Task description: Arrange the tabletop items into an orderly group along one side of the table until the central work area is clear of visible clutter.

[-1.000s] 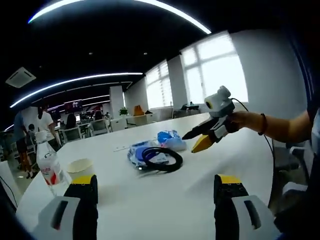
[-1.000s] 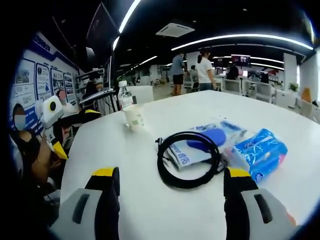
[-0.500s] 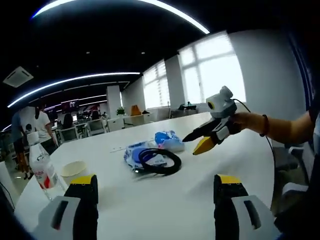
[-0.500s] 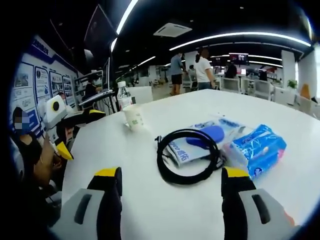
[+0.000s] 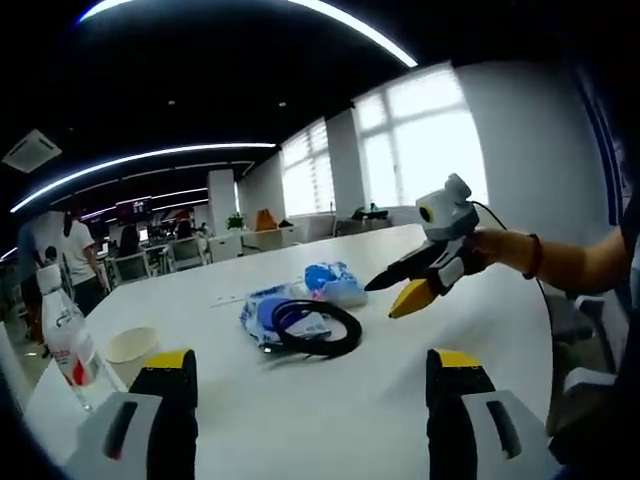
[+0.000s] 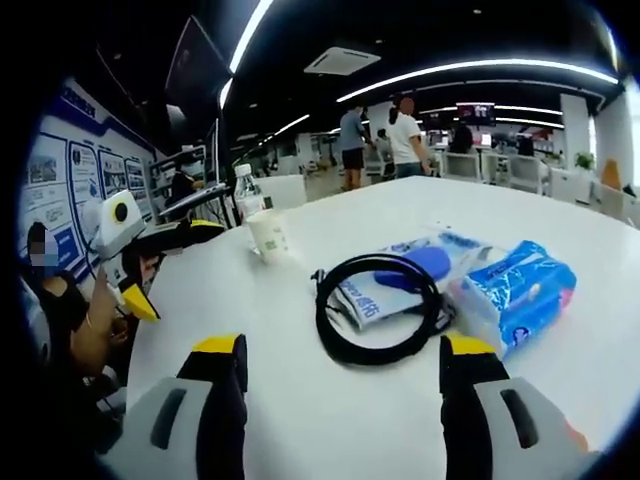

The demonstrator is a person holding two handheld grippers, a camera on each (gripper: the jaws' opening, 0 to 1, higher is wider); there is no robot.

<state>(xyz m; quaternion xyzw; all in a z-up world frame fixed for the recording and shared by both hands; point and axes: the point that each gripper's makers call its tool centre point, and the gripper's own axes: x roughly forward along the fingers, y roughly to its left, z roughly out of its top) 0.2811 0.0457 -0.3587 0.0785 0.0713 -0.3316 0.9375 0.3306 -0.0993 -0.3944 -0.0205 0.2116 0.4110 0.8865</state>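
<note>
**A:** What are you looking at right now?

**B:** Nearest to me in the right gripper view, the right gripper (image 6: 340, 375) has its fingers spread wide with nothing in them. Same for the left gripper (image 5: 310, 385): wide open and empty above the bare worktop (image 5: 330, 410). Just past the right fingers lies the black cable coil (image 6: 378, 308), lying partly on a flat blue-and-white packet (image 6: 400, 282). Touching the coil's right side is a blue tissue pack (image 6: 515, 300).

**A:** How would you grab them?

**B:** The coil looks floppy and light, so I'd pinch one strand at its near edge. The tissue pack should be soft and squashy; take it across the middle. Farther beyond the coil stand a paper cup (image 6: 268, 236), easily crushed, and a water bottle (image 6: 247, 196).
</note>
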